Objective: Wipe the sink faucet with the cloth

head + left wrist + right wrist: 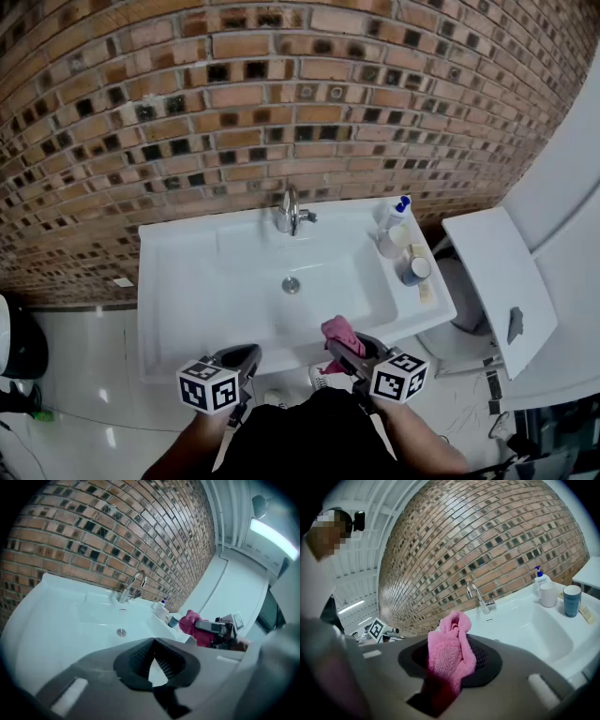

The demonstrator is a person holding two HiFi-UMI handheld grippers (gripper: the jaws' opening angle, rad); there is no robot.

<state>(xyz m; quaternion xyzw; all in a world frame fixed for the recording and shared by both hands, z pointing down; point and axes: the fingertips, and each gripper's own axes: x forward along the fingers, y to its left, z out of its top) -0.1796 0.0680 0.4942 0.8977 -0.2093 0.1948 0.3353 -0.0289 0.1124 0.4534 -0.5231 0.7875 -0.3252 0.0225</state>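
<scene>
The chrome faucet (290, 212) stands at the back middle of the white sink (187, 281), against the brick wall. Both grippers hang in front of the sink's near edge, well short of the faucet. My right gripper (343, 343) is shut on a pink cloth (336, 330), which bunches up above the jaws and drapes down between them (450, 653). From the right gripper view the faucet (477, 595) lies ahead, past the cloth. My left gripper (247, 355) is shut with nothing in it; its pads (140, 657) meet at the tip. The faucet (132, 584) shows ahead of it too.
On the sink's right ledge stand a pump bottle (397, 212), a white mug (389, 239) and a blue cup (413, 269). A drain (292, 285) sits mid-basin. A white fixture (497, 281) stands close on the right, and a dark object (19, 347) on the floor at left.
</scene>
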